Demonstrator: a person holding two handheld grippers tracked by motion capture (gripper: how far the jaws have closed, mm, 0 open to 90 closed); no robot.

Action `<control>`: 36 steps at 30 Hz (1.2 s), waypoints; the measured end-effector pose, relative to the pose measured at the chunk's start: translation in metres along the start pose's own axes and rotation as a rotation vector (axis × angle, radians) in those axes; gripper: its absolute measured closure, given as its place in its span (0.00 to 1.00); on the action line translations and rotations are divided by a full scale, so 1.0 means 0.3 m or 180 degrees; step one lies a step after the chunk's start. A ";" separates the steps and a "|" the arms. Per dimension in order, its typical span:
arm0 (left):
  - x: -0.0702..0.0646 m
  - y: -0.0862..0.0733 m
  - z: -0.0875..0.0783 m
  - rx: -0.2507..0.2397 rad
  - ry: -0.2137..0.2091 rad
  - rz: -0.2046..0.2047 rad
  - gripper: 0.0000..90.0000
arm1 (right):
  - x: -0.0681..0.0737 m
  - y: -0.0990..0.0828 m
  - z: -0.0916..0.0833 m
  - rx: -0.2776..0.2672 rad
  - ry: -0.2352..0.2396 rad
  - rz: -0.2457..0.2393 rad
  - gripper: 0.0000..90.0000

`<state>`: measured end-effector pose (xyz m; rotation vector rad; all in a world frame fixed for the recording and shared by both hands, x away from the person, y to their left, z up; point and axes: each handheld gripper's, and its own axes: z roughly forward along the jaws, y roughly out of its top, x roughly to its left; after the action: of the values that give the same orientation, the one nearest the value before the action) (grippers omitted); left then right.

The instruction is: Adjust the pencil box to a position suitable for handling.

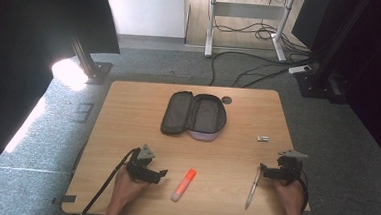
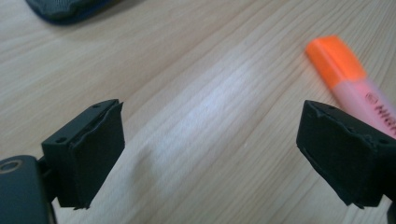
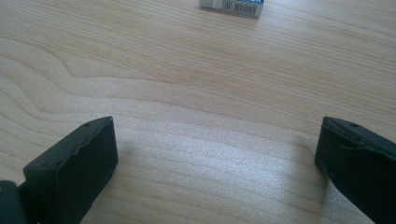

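Observation:
An orange highlighter (image 1: 184,184) lies on the wooden table (image 1: 122,128) near the front edge. My left gripper (image 1: 161,174) rests just left of it, open, with bare wood between the jaws. In the left gripper view the highlighter (image 2: 348,74) runs behind the right-hand jaw of that gripper (image 2: 210,116). A pen (image 1: 252,188) lies next to my right gripper (image 1: 263,168), which is open over bare wood (image 3: 217,123). A small eraser (image 1: 262,138) sits farther back, and its edge (image 3: 232,5) meets the top of the right gripper view.
An open dark pencil case (image 1: 194,115) lies at the middle back of the table, and its corner (image 2: 65,7) is at the top left of the left gripper view. Cables trail from both grippers over the front edge. Desk legs and cables stand on the floor beyond.

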<state>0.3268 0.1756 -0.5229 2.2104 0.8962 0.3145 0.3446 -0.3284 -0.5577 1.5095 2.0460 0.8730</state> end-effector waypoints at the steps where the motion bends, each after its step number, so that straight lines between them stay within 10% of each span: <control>1: 0.001 0.007 0.000 -0.0001 -0.0023 -0.0009 0.10 | 0.000 0.000 0.000 0.0005 0.0004 -0.0003 0.00; 36: -0.019 0.301 0.119 -0.0021 -0.0191 0.0311 0.16 | 0.005 0.005 0.005 0.0003 0.0048 -0.0045 0.00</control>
<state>0.3848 0.1076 -0.4848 2.2497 0.7556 0.2951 0.3461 -0.3264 -0.5577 1.4916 2.0655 0.8807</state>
